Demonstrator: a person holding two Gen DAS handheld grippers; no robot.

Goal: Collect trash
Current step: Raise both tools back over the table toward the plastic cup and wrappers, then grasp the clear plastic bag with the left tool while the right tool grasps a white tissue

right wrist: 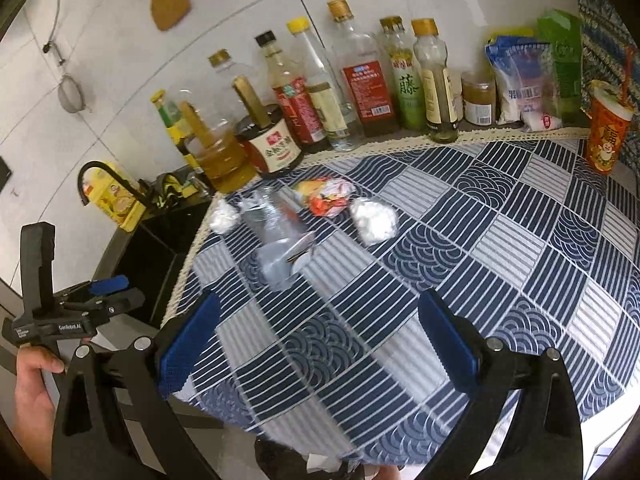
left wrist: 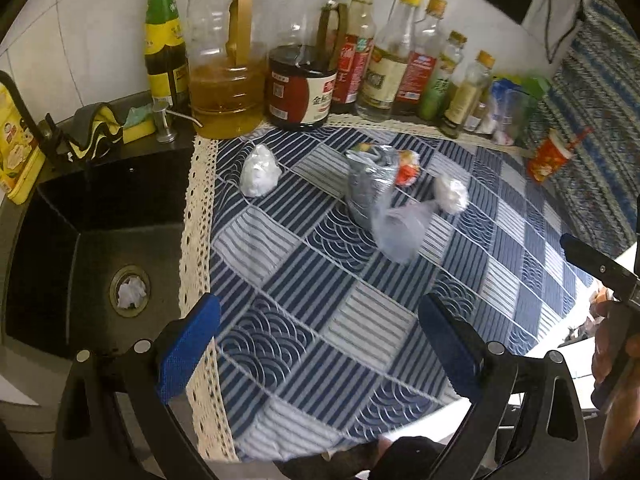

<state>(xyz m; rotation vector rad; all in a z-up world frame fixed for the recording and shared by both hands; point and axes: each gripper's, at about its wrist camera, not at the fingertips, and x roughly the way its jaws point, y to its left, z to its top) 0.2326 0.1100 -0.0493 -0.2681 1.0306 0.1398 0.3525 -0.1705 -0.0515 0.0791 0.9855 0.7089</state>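
**Two open tongs over the blue patchwork counter cloth; trash lies loose at mid-cloth**

1. Left gripper (left wrist: pixel 320 344), black frame with blue padded fingers: spread wide, nothing between the pads, held above the near edge of the cloth beside the sink. Right gripper (right wrist: pixel 318 340), same build: spread wide, holding nothing, above the near edge of the cloth.
2. Blue-and-white patchwork cloth with cream lace border (left wrist: pixel 340 320): covers the counter; all loose trash lies on it.
3. Black sink basin (left wrist: pixel 80 240): left of the cloth; a white crumpled scrap (left wrist: pixel 130 292) sits in its drain.
4. Row of oil, sauce and vinegar bottles (left wrist: pixel 296 80): upright along the white tiled wall, behind the cloth.
5. Red printed paper cup (right wrist: pixel 608 136): upright at the cloth's far right corner.
6. Clear crumpled plastic bag (left wrist: pixel 384 216): mid-cloth, blurred, touching the wrapper behind it.
7. Silver-and-red crumpled snack wrapper (left wrist: pixel 396 164): just behind the bag.
8. White crumpled paper ball (left wrist: pixel 260 172): left of the bag, apart from it.
9. Second white crumpled paper ball (left wrist: pixel 452 194): just right of the bag.
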